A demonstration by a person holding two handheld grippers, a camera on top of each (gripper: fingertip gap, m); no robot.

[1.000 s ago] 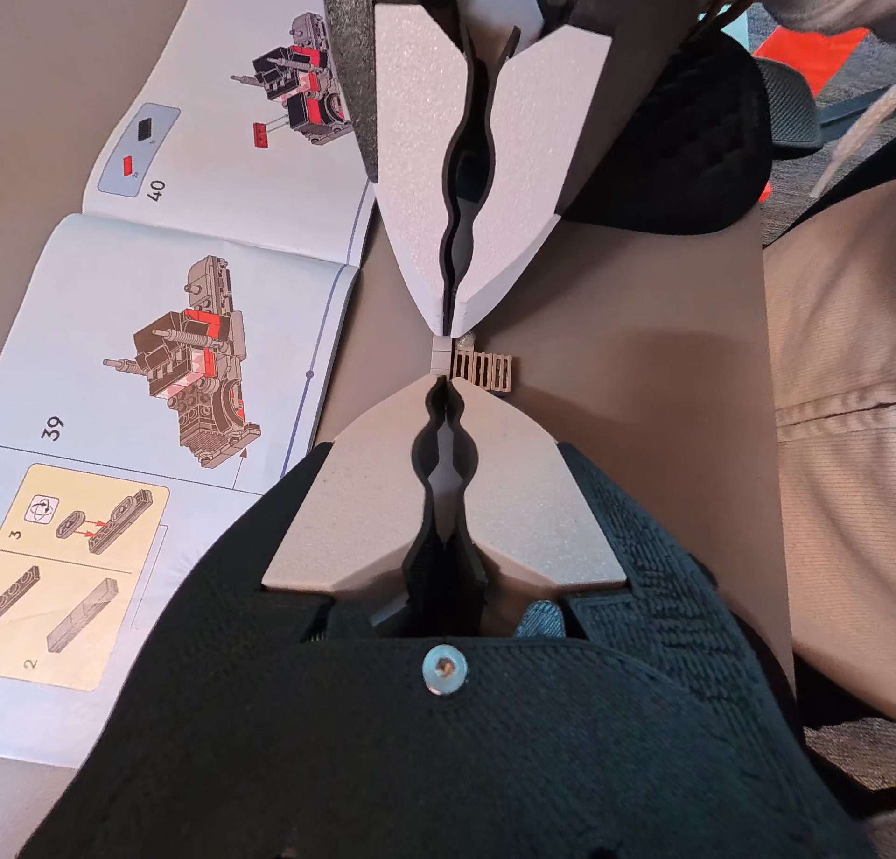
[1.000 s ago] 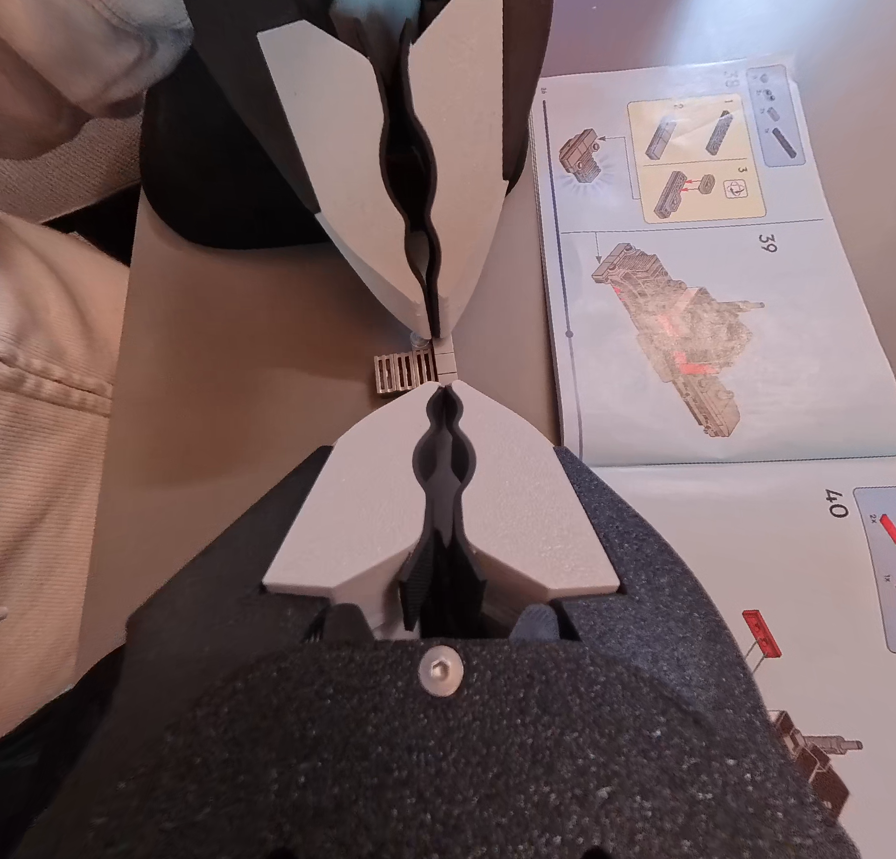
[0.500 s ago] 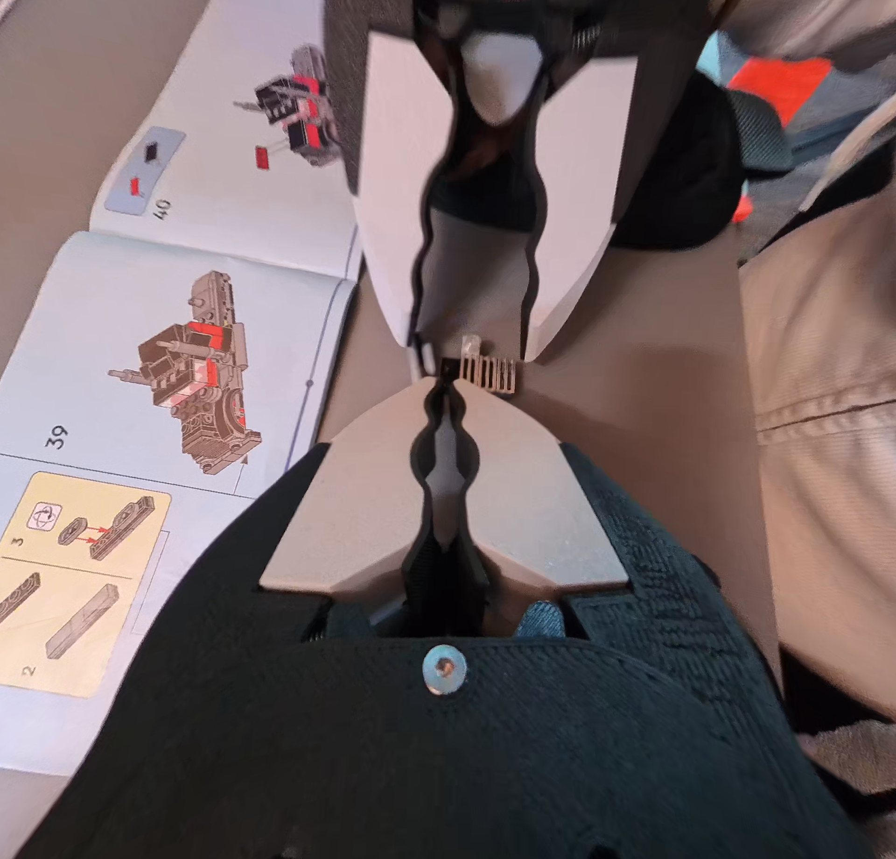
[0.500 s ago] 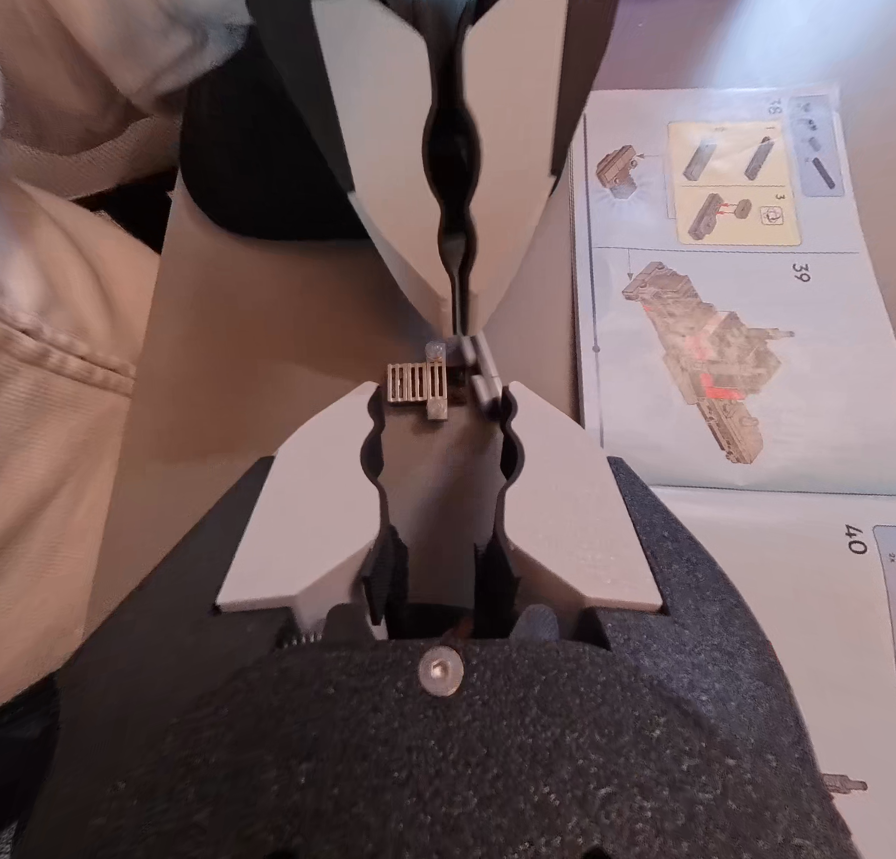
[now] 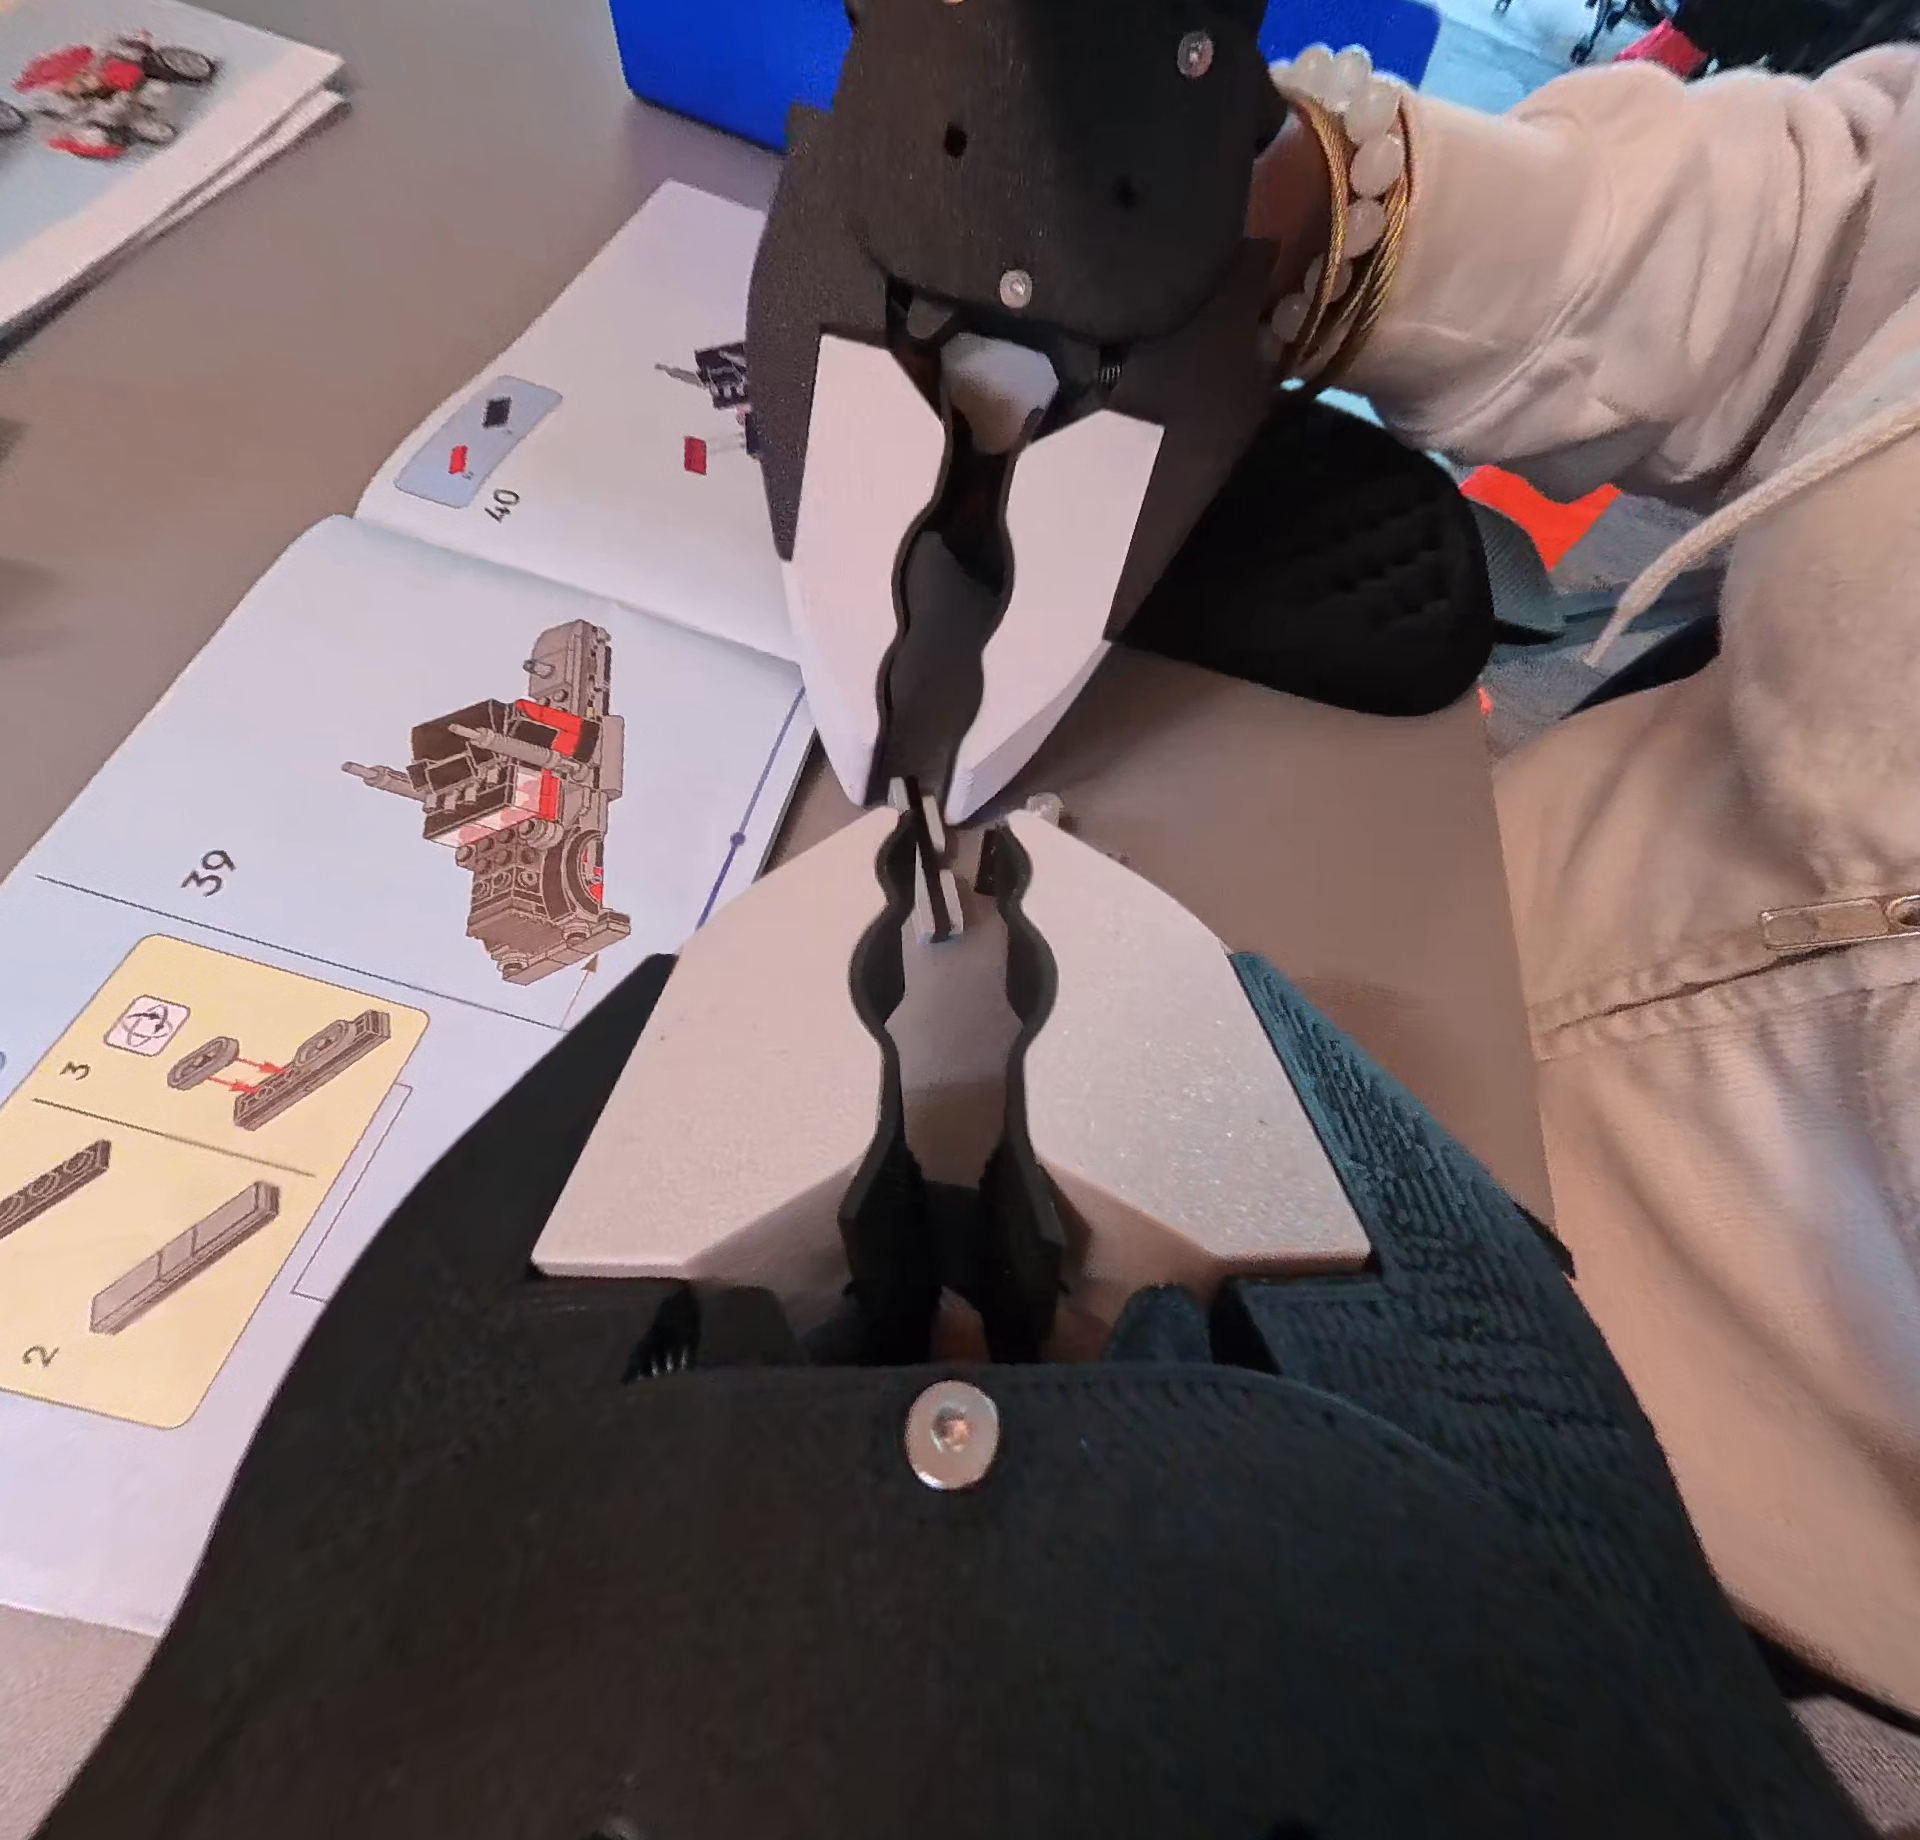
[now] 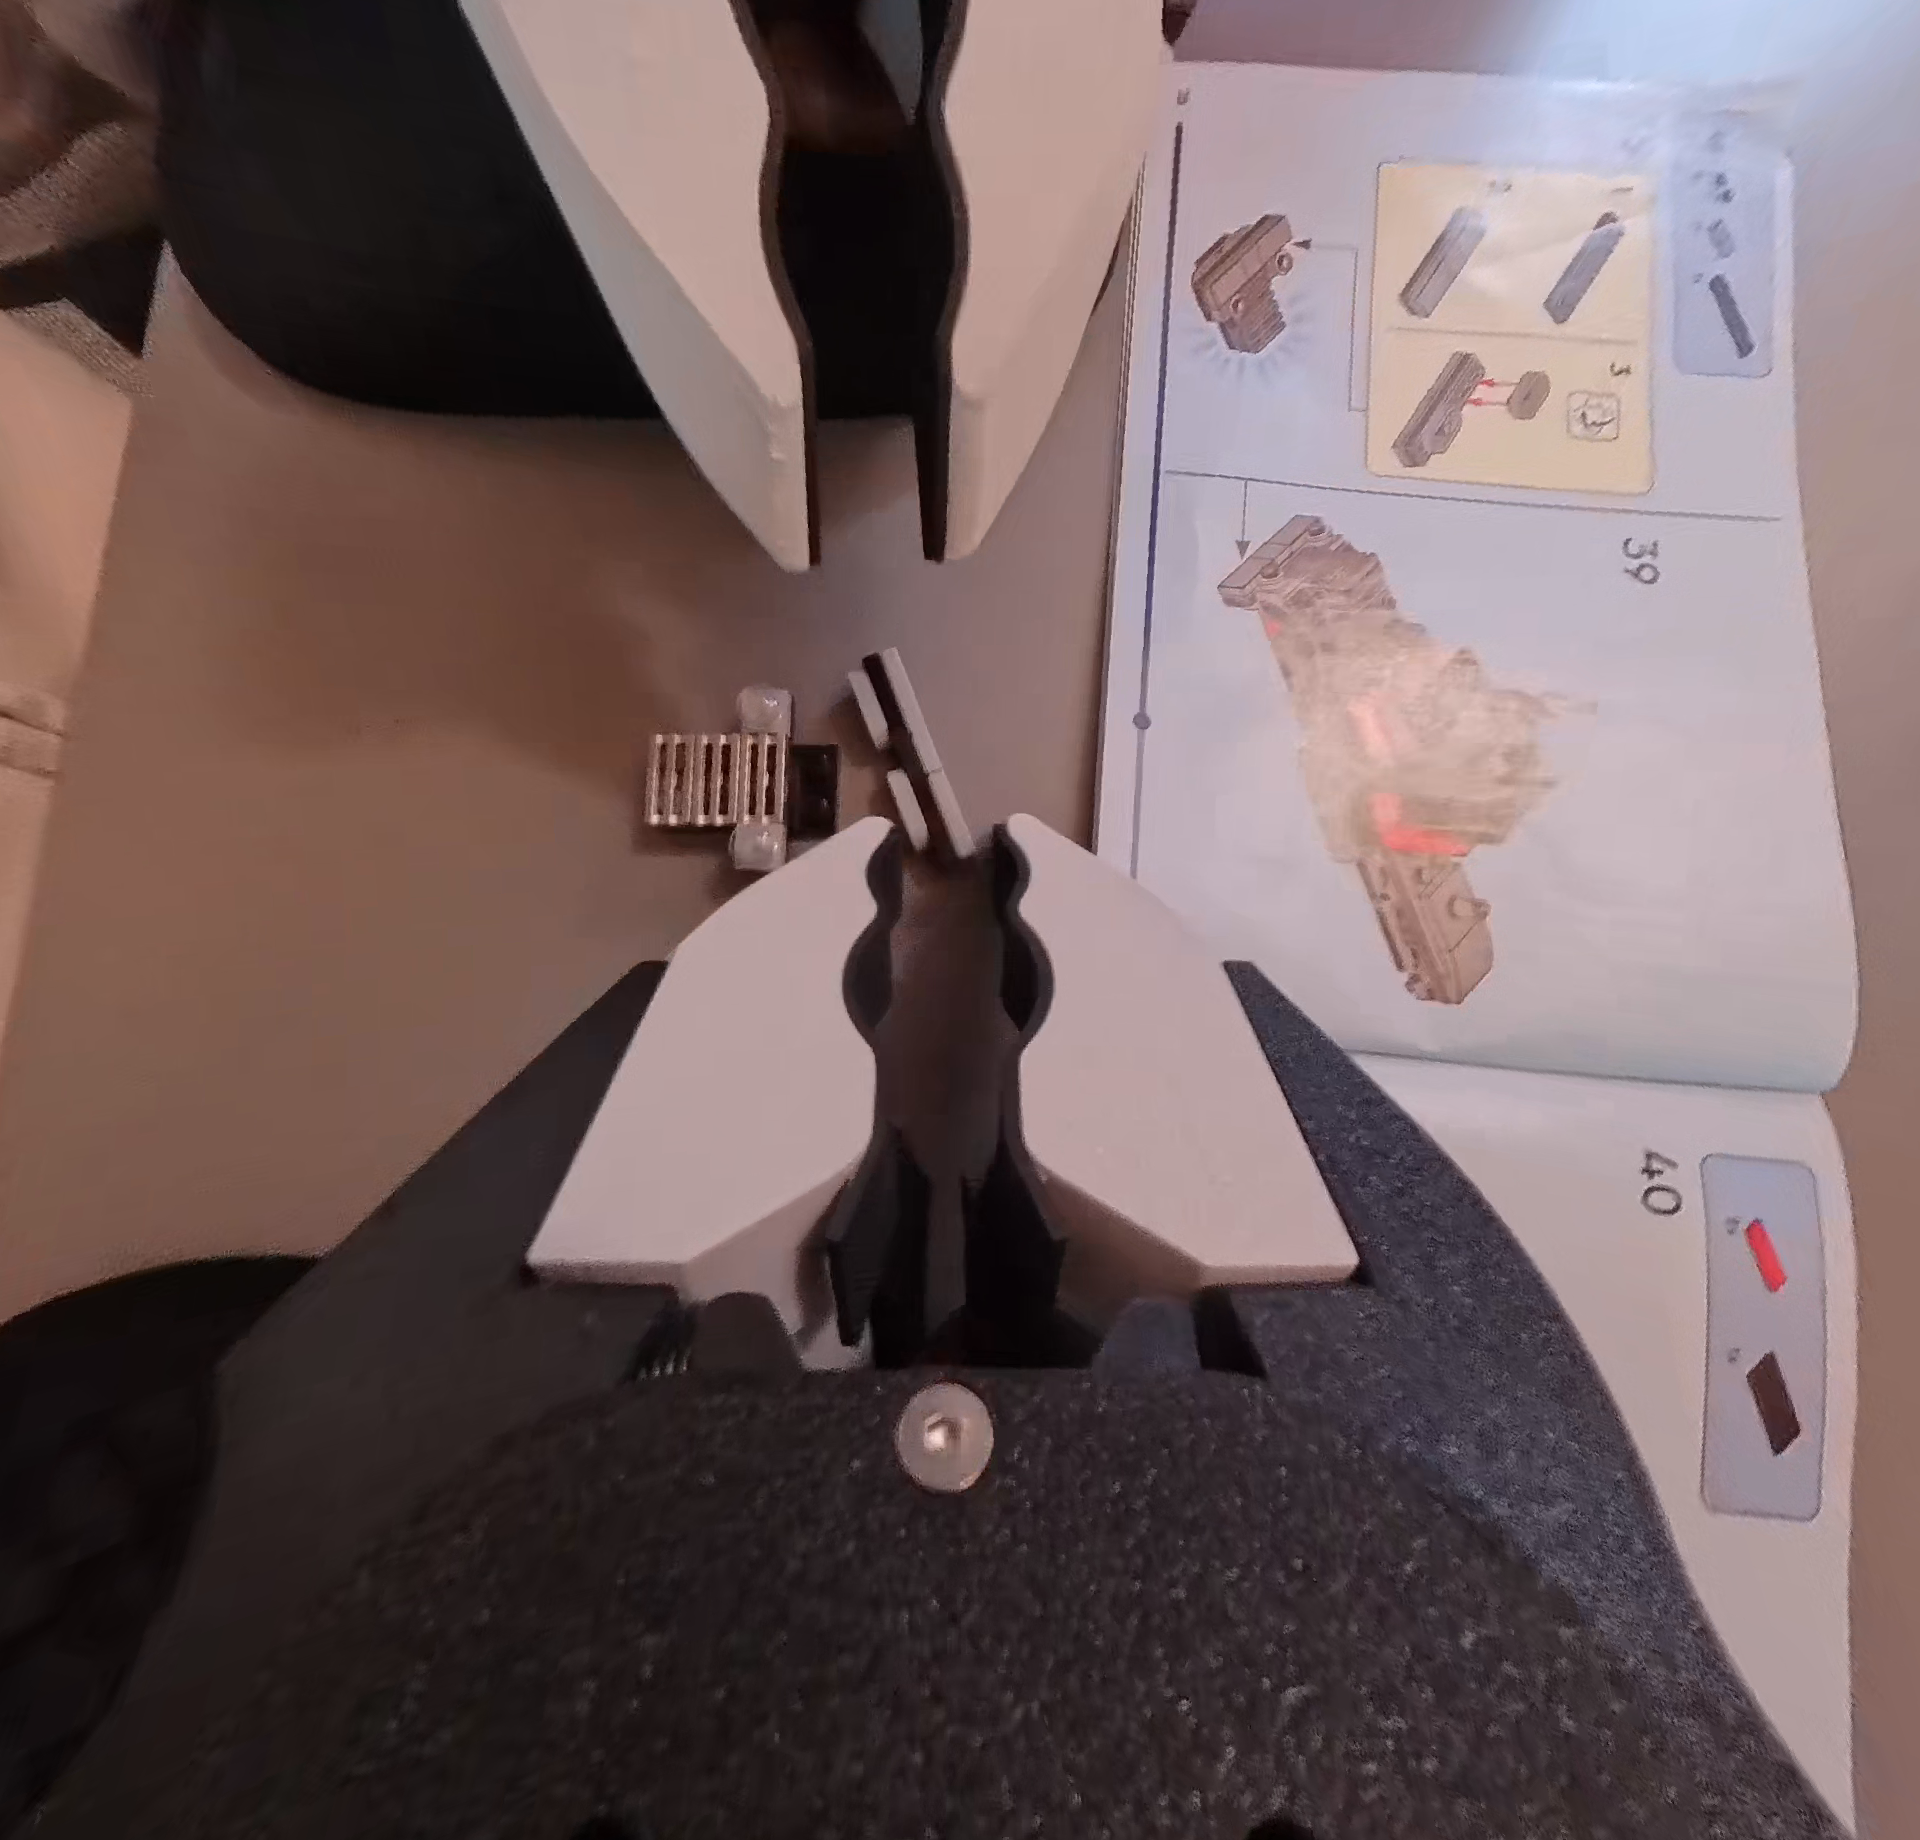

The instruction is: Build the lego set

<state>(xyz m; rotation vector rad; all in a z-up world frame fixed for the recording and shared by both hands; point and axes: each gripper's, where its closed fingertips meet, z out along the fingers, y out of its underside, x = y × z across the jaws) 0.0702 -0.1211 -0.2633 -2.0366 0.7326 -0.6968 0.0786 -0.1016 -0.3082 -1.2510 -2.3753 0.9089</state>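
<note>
Grey lego strip (image 6: 914, 764) pinched by right gripper (image 6: 943, 840), clear of grille piece (image 6: 712, 780).

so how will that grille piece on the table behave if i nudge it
Small and flat on the smooth table, the grille piece would probably slide, not tip. It looks like rigid, very light plastic. The clear studs clipped at its end might pop off under a sideways push.

The right gripper (image 6: 943, 832) pinches a grey plate stack (image 6: 909, 760), grille piece (image 6: 717, 778) lying just left.
</note>
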